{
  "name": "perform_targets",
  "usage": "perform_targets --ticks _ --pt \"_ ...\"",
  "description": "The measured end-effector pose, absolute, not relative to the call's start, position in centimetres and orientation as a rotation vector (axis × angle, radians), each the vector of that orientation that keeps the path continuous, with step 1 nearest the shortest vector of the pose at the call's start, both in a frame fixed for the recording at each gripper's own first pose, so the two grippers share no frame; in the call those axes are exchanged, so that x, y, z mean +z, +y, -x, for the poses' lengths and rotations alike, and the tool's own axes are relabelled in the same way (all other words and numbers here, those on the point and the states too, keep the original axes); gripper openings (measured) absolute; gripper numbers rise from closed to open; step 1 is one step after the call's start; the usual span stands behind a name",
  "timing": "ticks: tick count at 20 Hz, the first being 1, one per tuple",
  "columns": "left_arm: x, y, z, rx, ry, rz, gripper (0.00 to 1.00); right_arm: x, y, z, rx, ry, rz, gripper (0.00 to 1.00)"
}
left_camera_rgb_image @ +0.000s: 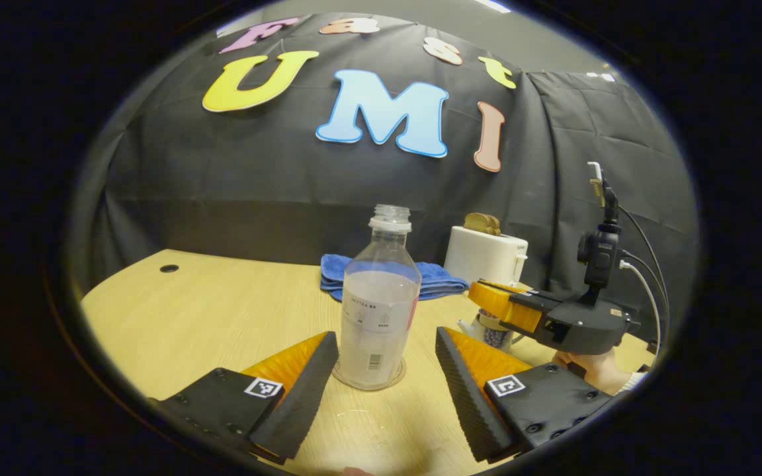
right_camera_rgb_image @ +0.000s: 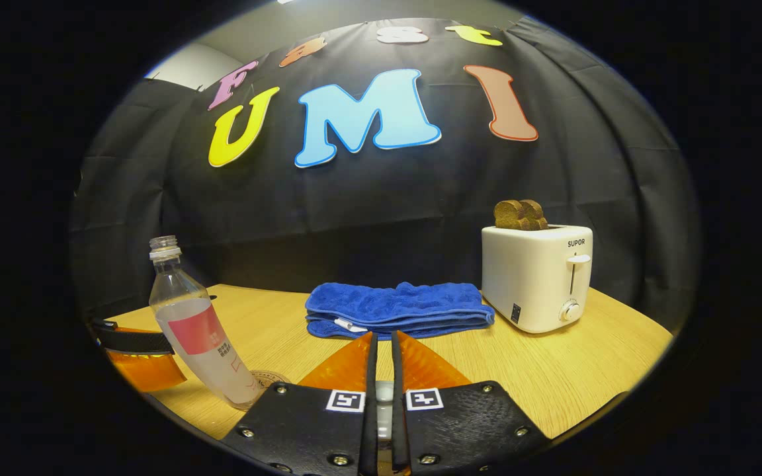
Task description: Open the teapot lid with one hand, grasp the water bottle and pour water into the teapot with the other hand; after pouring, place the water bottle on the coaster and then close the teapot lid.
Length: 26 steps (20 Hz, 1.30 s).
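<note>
A clear, capless water bottle (left_camera_rgb_image: 380, 311), about two-thirds full, stands upright on a round coaster (left_camera_rgb_image: 369, 383) on the wooden table. My left gripper (left_camera_rgb_image: 386, 337) is open, one finger on each side of the bottle's lower half, with a gap on both sides. In the right gripper view the bottle (right_camera_rgb_image: 199, 337) and the coaster (right_camera_rgb_image: 268, 378) show at the lower left. My right gripper (right_camera_rgb_image: 383, 336) is nearly closed on a small pale piece (right_camera_rgb_image: 384, 391), apparently the lid's knob. In the left gripper view the right gripper (left_camera_rgb_image: 487, 301) hangs right over the white teapot (left_camera_rgb_image: 492, 336), hiding most of it.
A folded blue towel (right_camera_rgb_image: 397, 307) lies at the back of the table (right_camera_rgb_image: 553, 370). Beside it stands a white toaster (right_camera_rgb_image: 536, 277) with bread slices in it. A hand (left_camera_rgb_image: 592, 370) holds the right gripper. A cable hole (left_camera_rgb_image: 169, 268) sits at the far left.
</note>
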<state>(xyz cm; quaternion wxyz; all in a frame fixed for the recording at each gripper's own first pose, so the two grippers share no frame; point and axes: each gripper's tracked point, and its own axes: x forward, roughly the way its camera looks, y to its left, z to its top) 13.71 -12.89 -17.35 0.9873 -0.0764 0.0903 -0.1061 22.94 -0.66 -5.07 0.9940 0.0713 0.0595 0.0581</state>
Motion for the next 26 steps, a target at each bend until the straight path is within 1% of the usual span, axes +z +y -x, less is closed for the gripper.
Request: perform_targets --ticks 4,16,17,20,21,22,23,24,25,26 --pt "-17.3 -12.4 -13.4 -0.205 0.176 0.160 1.00 -5.1 -0.8 -23.1 0.107 0.109 -0.128 0.08" --pt "-17.9 -13.7 -13.1 -0.244 0.195 0.148 1.00 -5.5 -1.2 -23.4 0.079 0.108 -0.111 0.09" --pt "-17.8 -13.6 -13.1 -0.241 0.194 0.141 1.00 -5.6 -1.2 -23.3 0.078 0.110 -0.108 0.13" --pt "-17.9 -13.8 -13.2 -0.241 0.195 0.139 1.00 -5.6 -1.0 -23.0 0.081 0.117 -0.111 0.14" --pt "-18.0 -13.7 -13.2 -0.238 0.198 0.137 1.00 -5.4 -1.0 -22.6 0.077 0.115 -0.114 0.20" --pt "-17.9 -13.7 -13.2 -0.236 0.196 0.133 1.00 -4.8 -1.2 -22.3 0.074 0.108 -0.114 0.20" --pt "-17.7 -13.7 -13.2 -0.234 0.185 0.127 1.00 -4.5 -1.4 -22.0 0.063 0.102 -0.113 0.28" --pt "-17.4 -13.6 -13.3 -0.231 0.177 0.117 1.00 -3.9 -1.6 -21.4 0.056 0.094 -0.115 0.29" --pt "-17.2 -13.3 -13.4 -0.223 0.167 0.111 1.00 -3.6 -1.7 -20.9 0.042 0.092 -0.117 0.38" --pt "-16.9 -13.1 -13.4 -0.221 0.157 0.106 1.00 -3.0 -1.7 -20.0 0.041 0.086 -0.123 0.41"
